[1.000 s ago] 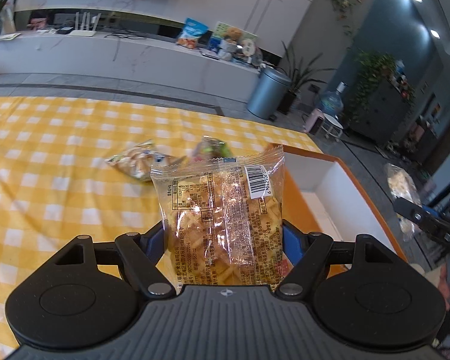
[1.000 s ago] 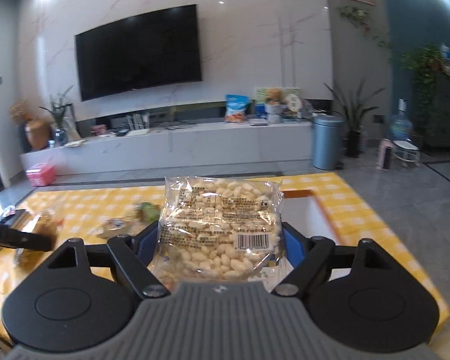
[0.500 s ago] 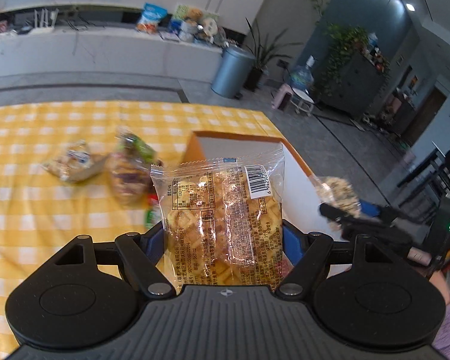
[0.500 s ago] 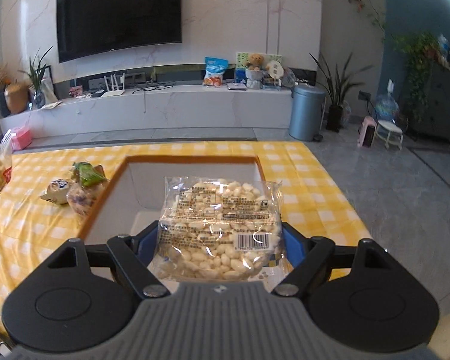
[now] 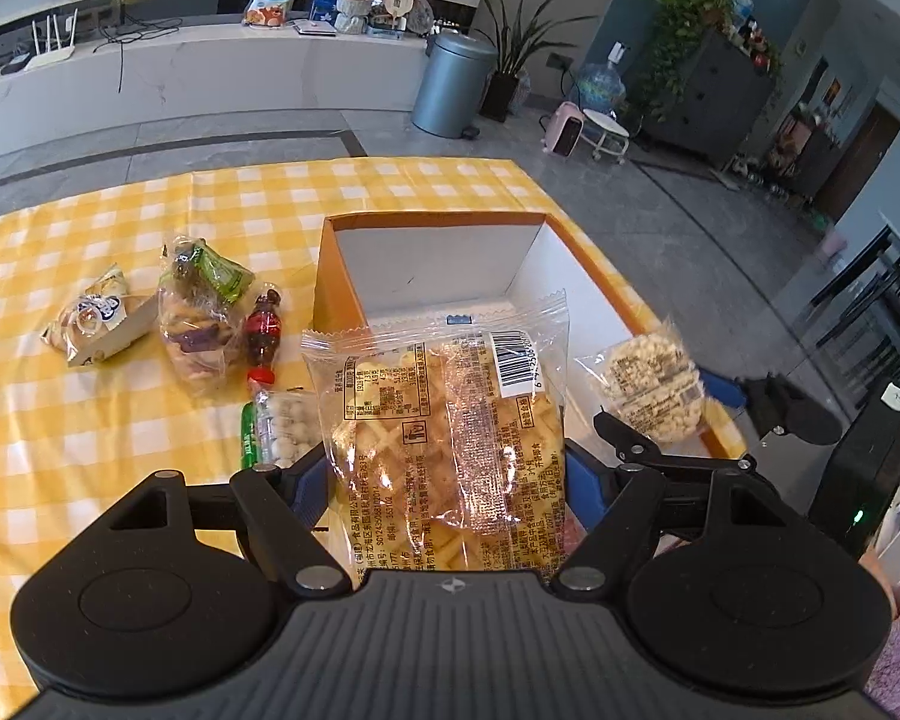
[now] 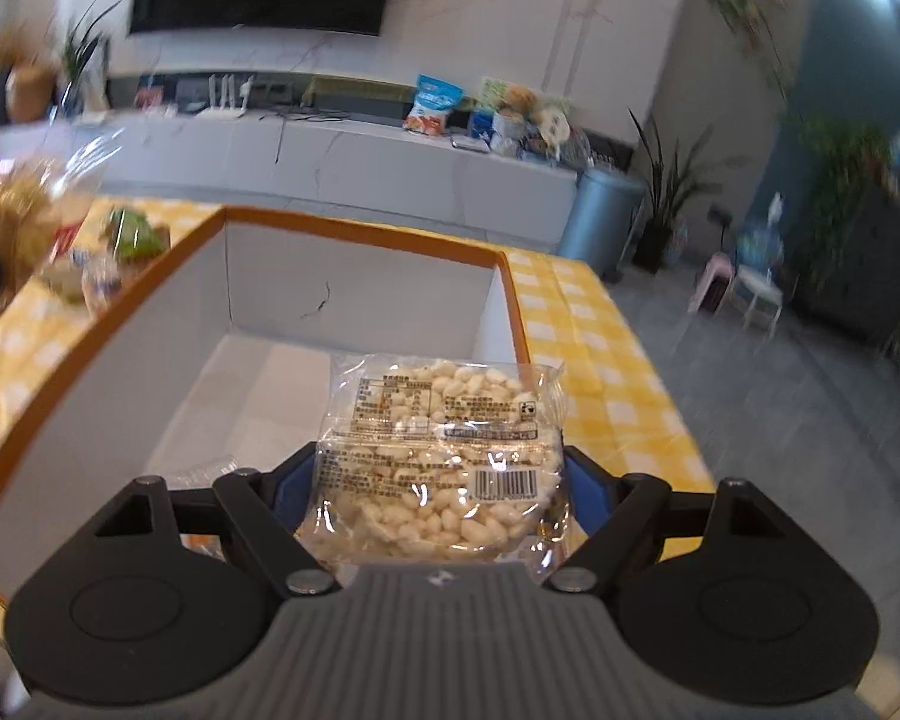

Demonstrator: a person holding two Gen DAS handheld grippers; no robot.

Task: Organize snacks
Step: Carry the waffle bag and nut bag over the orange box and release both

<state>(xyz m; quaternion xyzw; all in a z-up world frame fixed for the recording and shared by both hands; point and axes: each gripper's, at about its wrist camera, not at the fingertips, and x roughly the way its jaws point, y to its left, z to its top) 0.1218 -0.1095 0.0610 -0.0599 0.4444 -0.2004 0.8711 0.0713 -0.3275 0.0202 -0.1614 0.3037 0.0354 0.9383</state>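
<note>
Both hands have moved to the box point(image 6: 513, 300), the left gripper point(image 5: 444, 480) squeezing the waffle bag point(image 5: 444, 438), the right gripper point(image 6: 438, 492) squeezing the puffed-rice bag point(image 6: 444, 456), ready to drop 2 snacks in.

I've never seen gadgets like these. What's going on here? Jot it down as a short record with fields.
Setting: yellow checked tablecloth in a living room
Left gripper: fingers shut on a clear packet of golden waffles
Right gripper: fingers shut on a clear packet of pale puffed-rice cake, above the box
Container: orange-rimmed white cardboard box, its floor mostly bare
Still on the cloth: several wrapped snacks left of the box
</note>
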